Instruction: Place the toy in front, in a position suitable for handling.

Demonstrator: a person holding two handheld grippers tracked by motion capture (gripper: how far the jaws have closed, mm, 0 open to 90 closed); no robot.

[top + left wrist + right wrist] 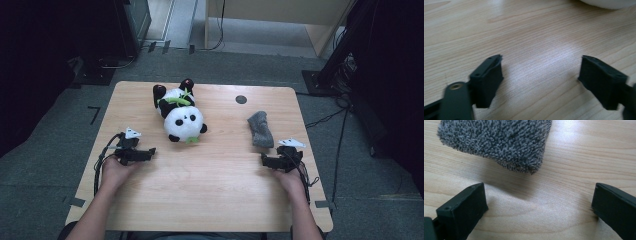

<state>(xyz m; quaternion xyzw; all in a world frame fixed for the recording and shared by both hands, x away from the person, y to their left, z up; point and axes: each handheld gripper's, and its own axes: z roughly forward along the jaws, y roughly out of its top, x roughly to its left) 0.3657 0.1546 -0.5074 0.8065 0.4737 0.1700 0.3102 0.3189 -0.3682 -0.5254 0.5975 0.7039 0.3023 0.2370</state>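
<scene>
I have both tongs resting low on the wooden counter (210, 170), each spread apart and clamping nothing. My right tongs (264, 160) sit just short of the grey cloth (260, 129), which lies flat near the counter's right edge. My left tongs (152, 151) sit near the plush panda (181, 116)
</scene>
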